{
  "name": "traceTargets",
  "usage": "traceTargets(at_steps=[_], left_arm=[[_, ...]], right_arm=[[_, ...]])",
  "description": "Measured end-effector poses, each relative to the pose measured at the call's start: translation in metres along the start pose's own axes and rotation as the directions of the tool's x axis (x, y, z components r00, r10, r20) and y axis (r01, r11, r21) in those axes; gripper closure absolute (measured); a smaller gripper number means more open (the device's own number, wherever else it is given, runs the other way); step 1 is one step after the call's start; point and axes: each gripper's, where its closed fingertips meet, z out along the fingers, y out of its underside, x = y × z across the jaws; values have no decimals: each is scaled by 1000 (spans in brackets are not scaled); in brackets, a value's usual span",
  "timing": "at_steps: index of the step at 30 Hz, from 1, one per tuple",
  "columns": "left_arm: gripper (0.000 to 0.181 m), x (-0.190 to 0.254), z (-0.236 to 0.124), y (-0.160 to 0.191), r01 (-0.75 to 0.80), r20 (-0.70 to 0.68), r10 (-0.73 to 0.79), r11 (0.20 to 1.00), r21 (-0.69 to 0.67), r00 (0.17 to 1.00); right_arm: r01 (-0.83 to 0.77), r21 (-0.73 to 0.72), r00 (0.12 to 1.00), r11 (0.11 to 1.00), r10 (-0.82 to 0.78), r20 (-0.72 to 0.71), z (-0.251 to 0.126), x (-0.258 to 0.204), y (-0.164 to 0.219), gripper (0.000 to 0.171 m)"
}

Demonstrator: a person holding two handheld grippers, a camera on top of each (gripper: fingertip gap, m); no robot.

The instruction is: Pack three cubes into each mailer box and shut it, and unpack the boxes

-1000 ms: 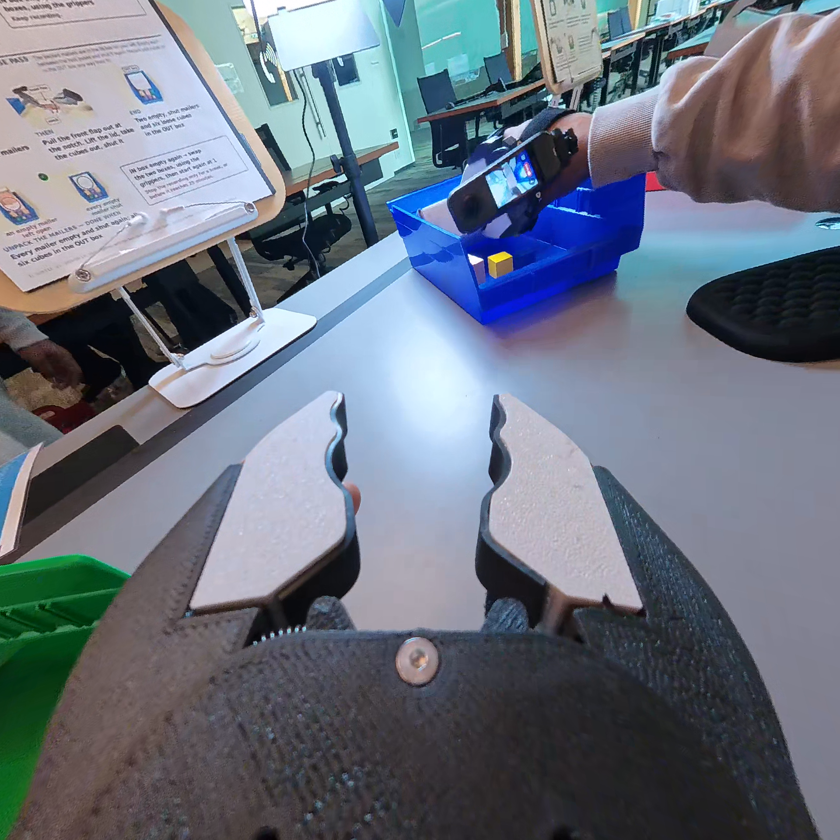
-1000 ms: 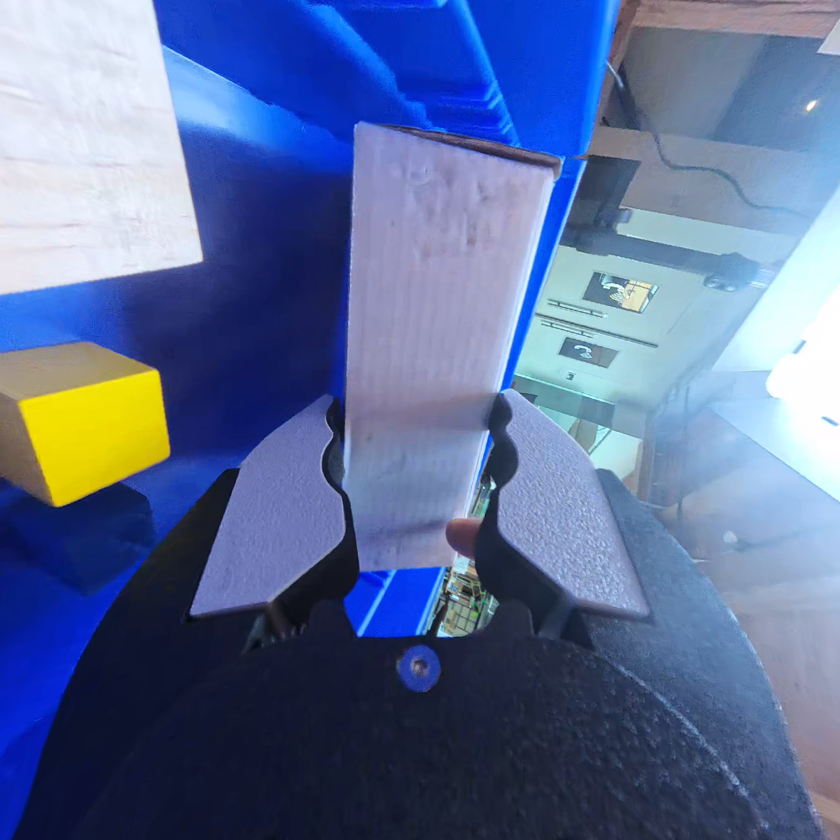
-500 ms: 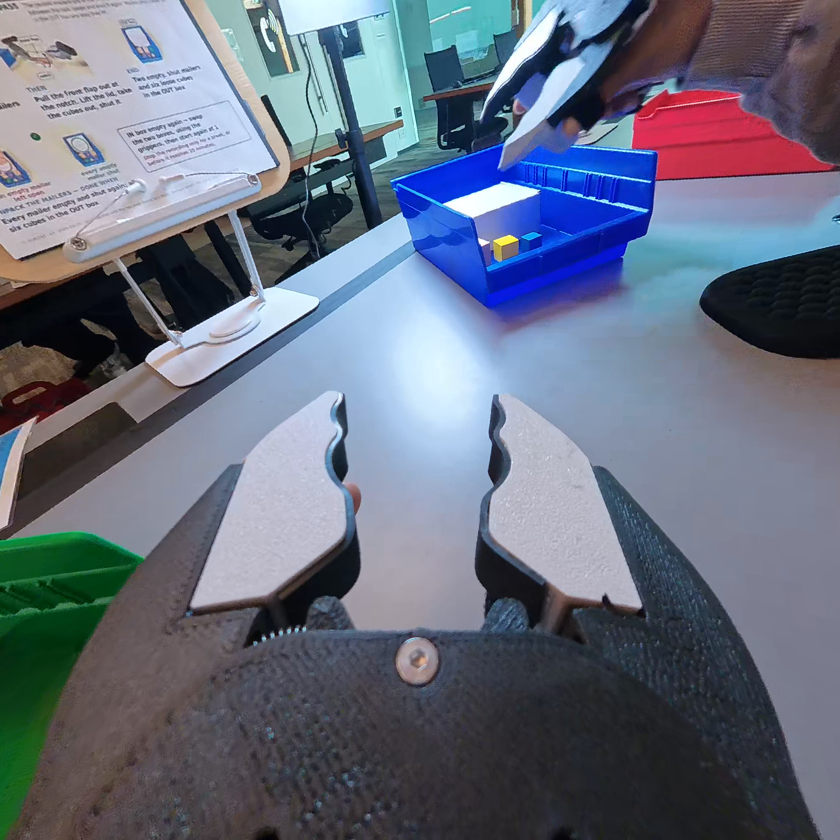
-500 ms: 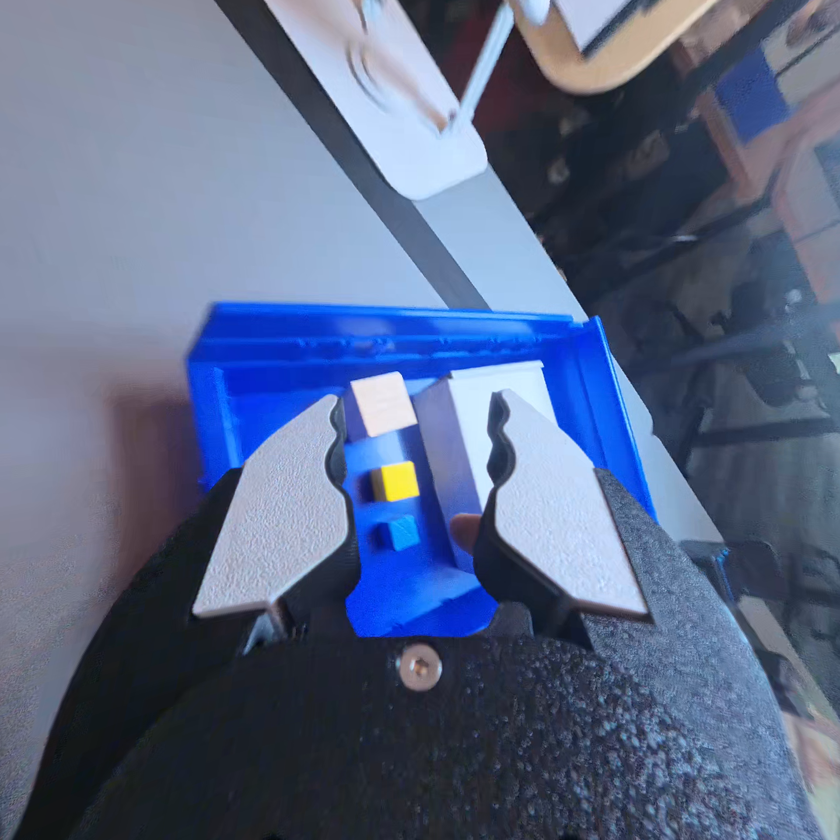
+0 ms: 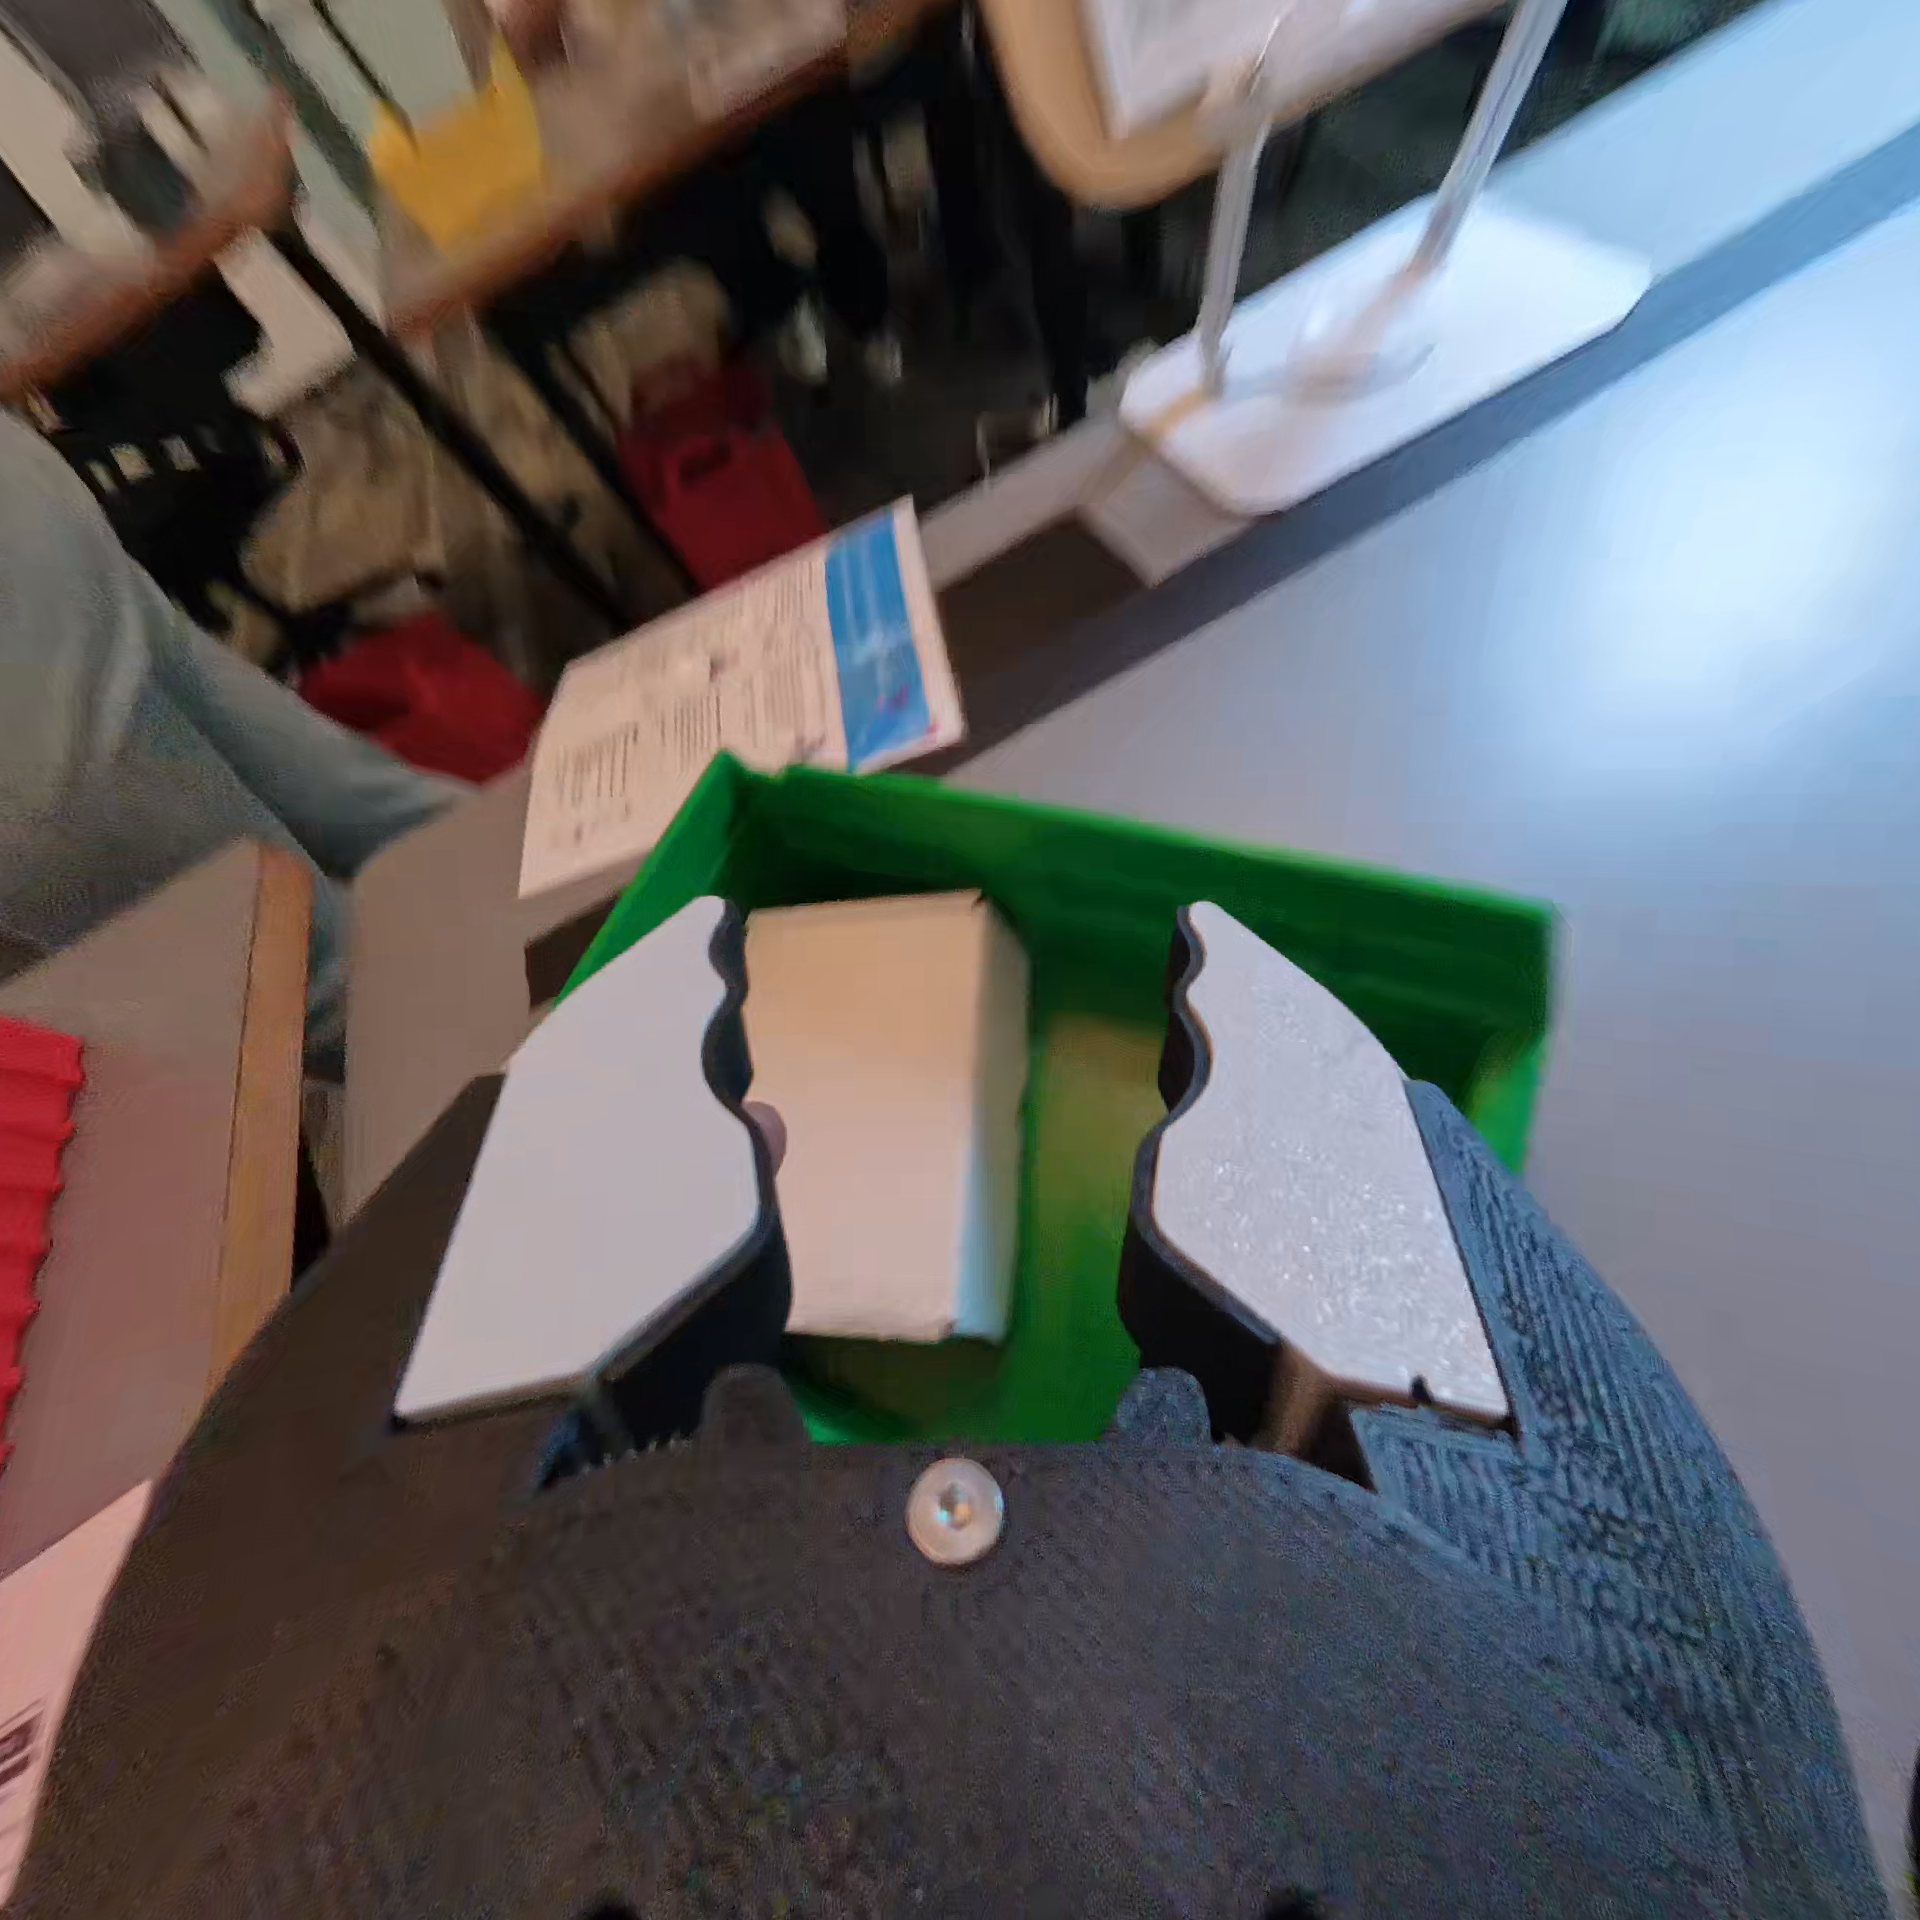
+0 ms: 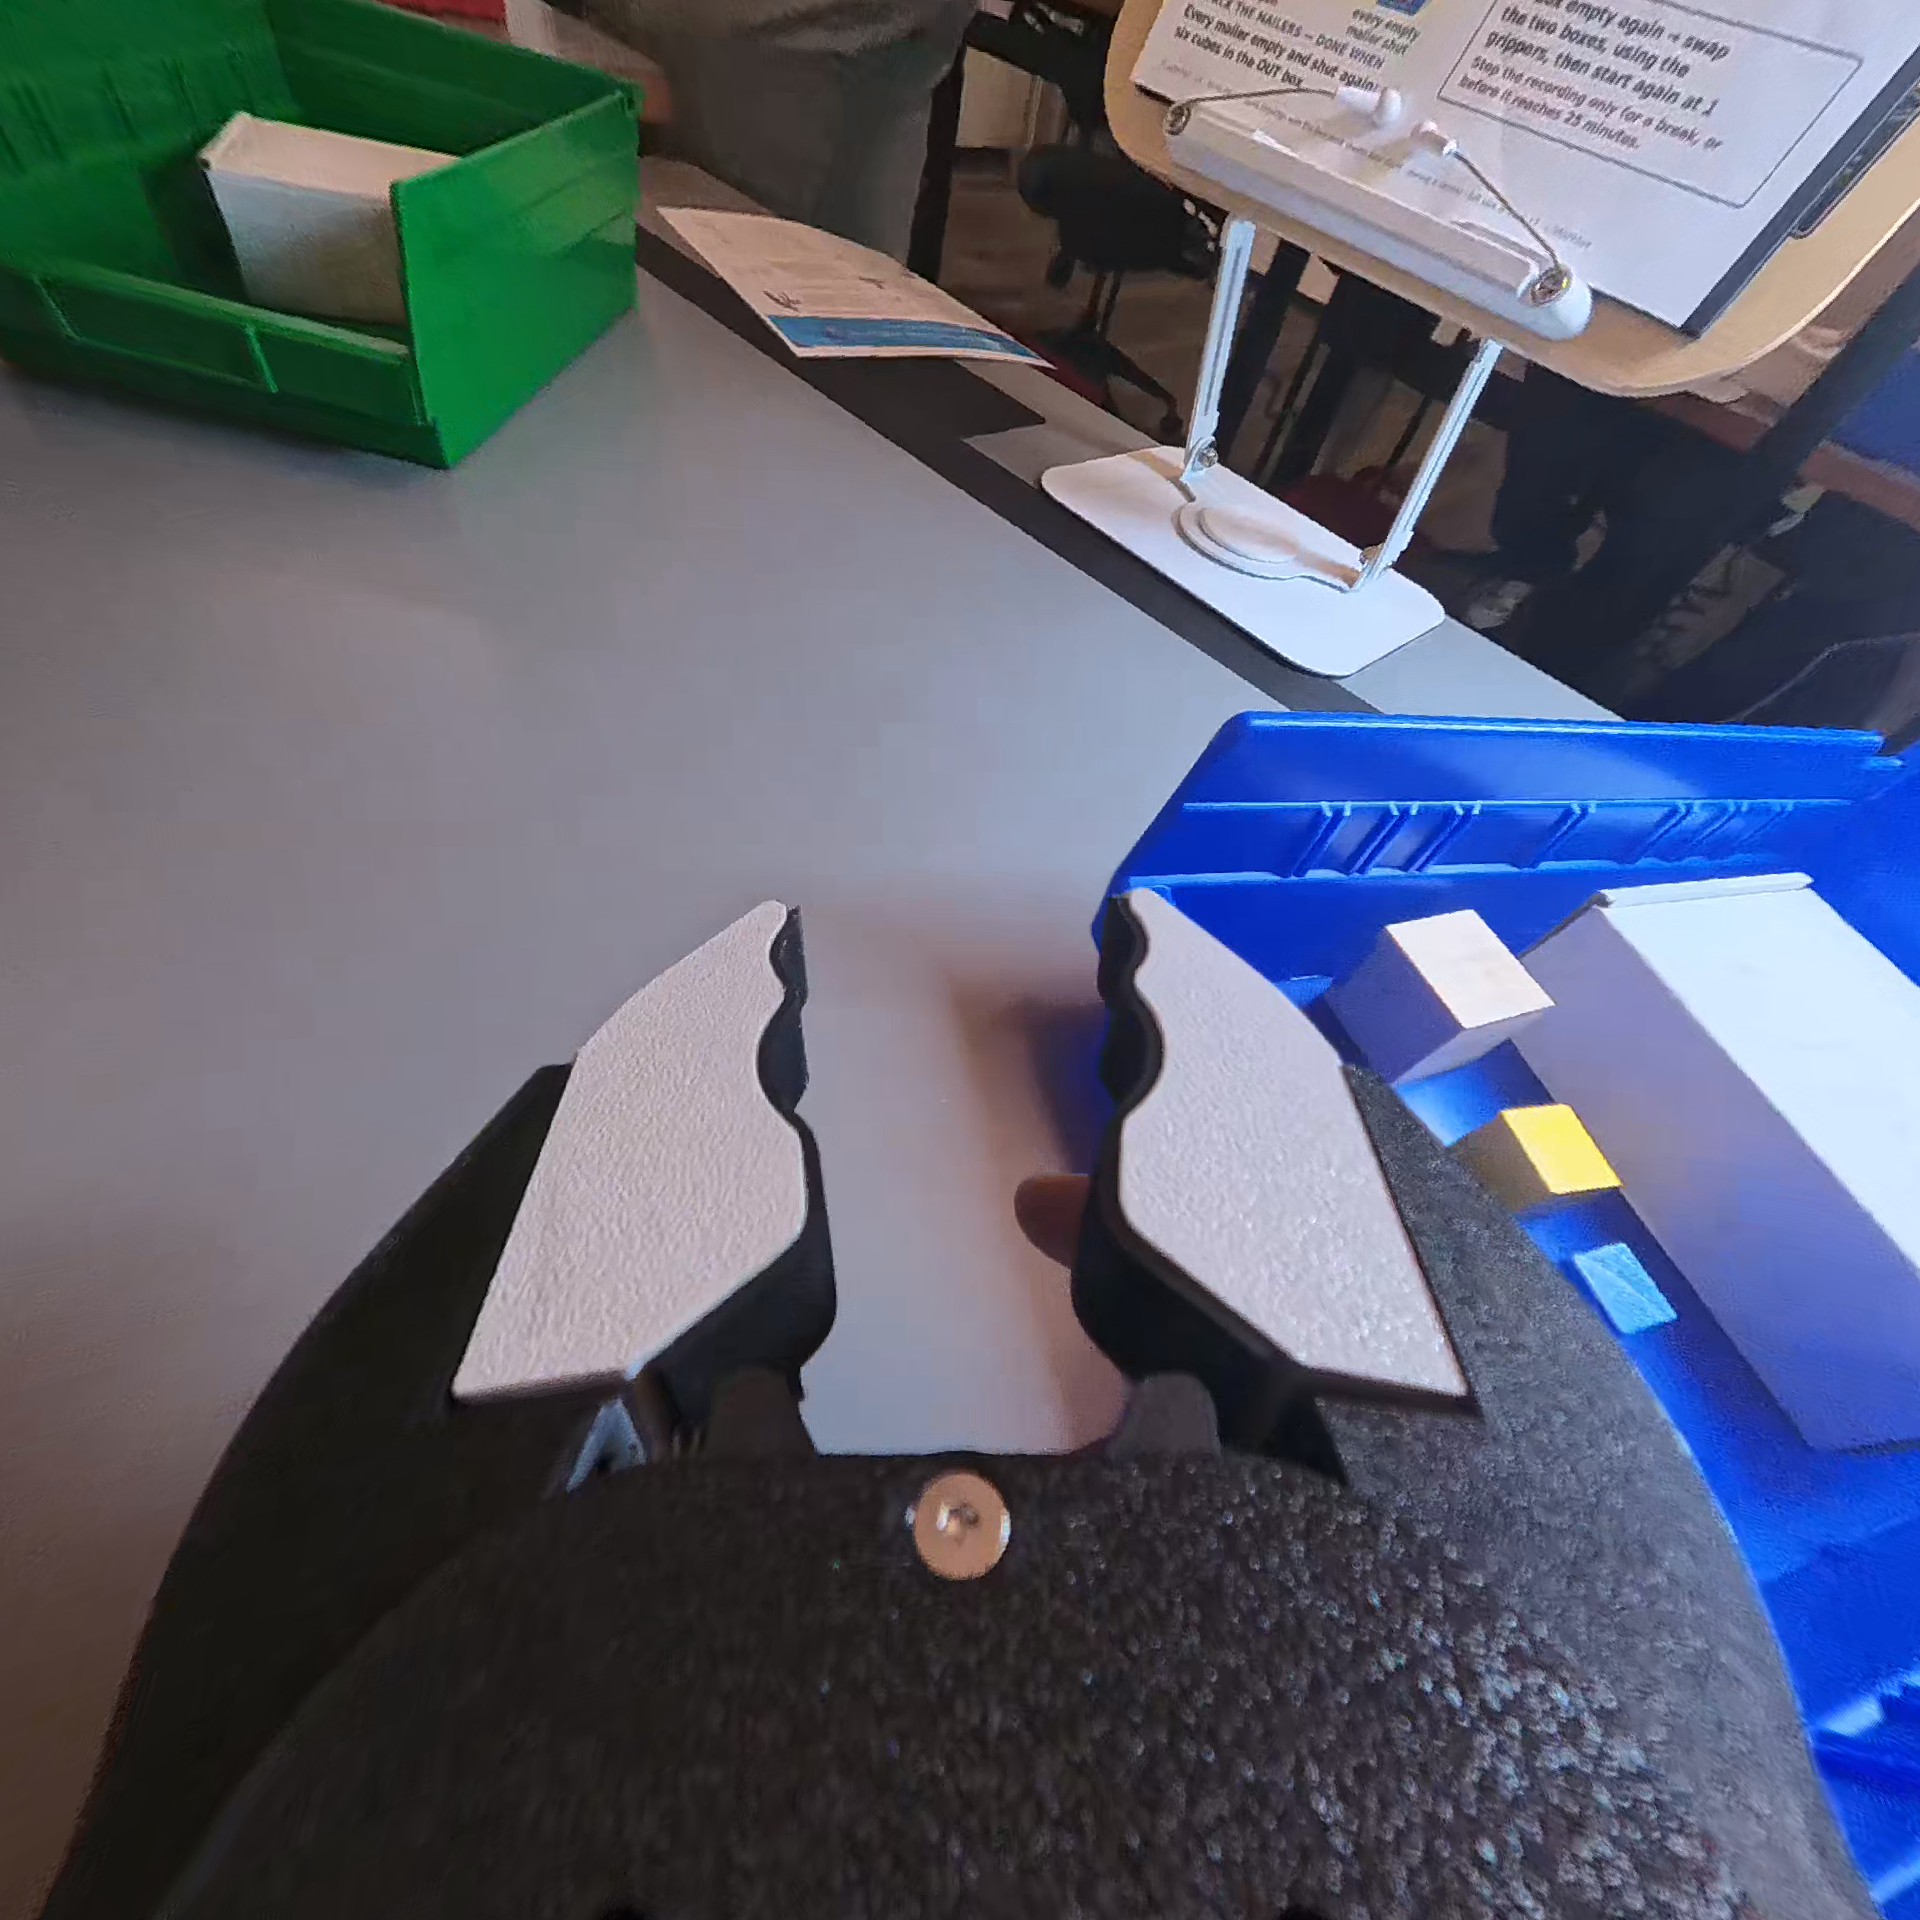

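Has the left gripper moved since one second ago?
Yes. The left gripper swung left from the bare table and now points down into the green bin, over the white box.

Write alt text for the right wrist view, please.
The open, empty right tool hovers over a grey table beside a blue bin holding a white mailer box and three cubes. A green bin with another mailer sits far left.

We're in an office-style lab: a broad smooth grey tabletop (image 6: pixel 436 665), a white metal document stand (image 6: pixel 1257 561) holding a printed instruction sheet on a pale wooden board (image 6: pixel 1558 94), green (image 6: pixel 499 270) and blue (image 6: pixel 1507 790) plastic storage bins, and black wheeled office chairs (image 6: pixel 1091 208) beyond the table's edge.
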Motion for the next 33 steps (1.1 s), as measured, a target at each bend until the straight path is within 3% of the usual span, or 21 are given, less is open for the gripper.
traceTargets(at_steps=[3,6,11,14,19,25,33], left_arm=[[83,-26,38,49,7,-90,-38,947,-321,995],[72,-33,62,96,-5,-152,-99,823,-568,983],[59,-32,75,141,-39,-188,-161,650,-759,969],[53,-34,81,156,-80,-179,-105,606,-792,978],[70,-45,89,163,-188,-162,96,559,-808,982],[111,-39,79,131,-222,-185,127,665,-713,975],[118,-37,67,129,-279,-192,203,675,-683,960]], right_arm=[[-23,10,999,1000,22,28,4,-3,-1,117],[5,8,999,1000,-5,35,3,-9,0,116],[-2,-12,999,1000,2,37,-1,-9,11,115],[-25,-9,998,1000,26,50,-1,-8,13,116],[-25,-6,997,1000,26,75,1,-12,11,116],[-7,6,997,1000,7,74,-3,-15,9,117],[28,10,997,1000,-29,71,-2,-20,4,118]])
